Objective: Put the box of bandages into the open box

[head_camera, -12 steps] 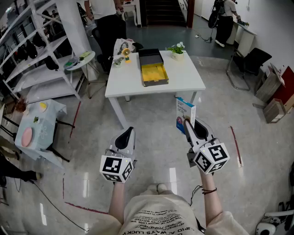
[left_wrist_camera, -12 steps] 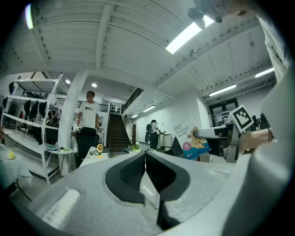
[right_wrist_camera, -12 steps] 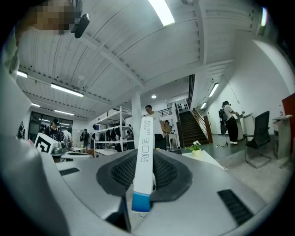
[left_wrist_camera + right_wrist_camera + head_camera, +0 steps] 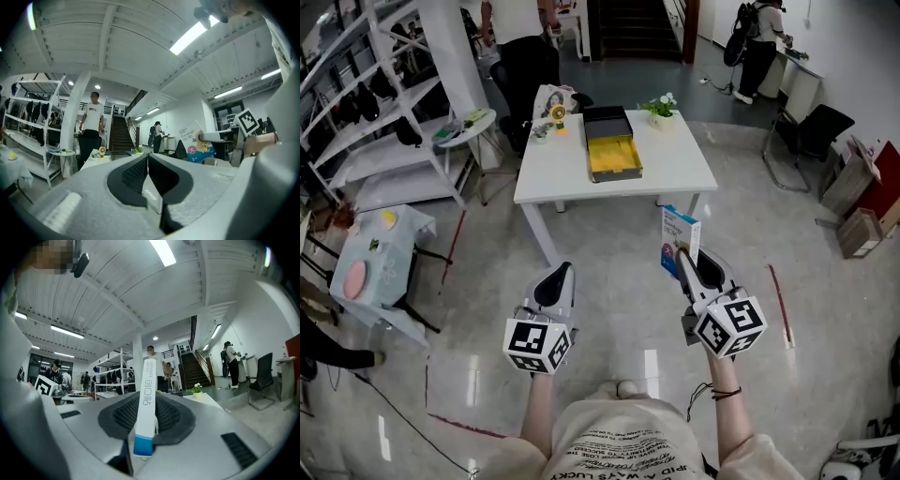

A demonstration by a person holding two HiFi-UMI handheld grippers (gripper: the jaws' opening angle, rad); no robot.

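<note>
My right gripper (image 4: 686, 258) is shut on the white-and-blue box of bandages (image 4: 679, 241), held upright over the floor a little short of the white table (image 4: 675, 173). In the right gripper view the box of bandages (image 4: 146, 399) stands edge-on between the two dark pads. The open box (image 4: 613, 154), dark with a yellow lining, lies on the table's far middle. My left gripper (image 4: 555, 277) hovers over the floor at the left, shut with nothing in it; in the left gripper view its pads (image 4: 138, 176) meet, and the box of bandages (image 4: 197, 145) shows at the right.
On the table stand a small plant (image 4: 661, 105) at the back right and small items (image 4: 548, 108) at the back left. A white shelf rack (image 4: 366, 103) and a round side table (image 4: 464, 127) are at the left. A person (image 4: 520, 47) stands behind the table. A chair (image 4: 806, 131) is at the right.
The view has shifted slightly; the table sits a little nearer and both grippers keep almost the same places. The bandage box stays in the right gripper.
</note>
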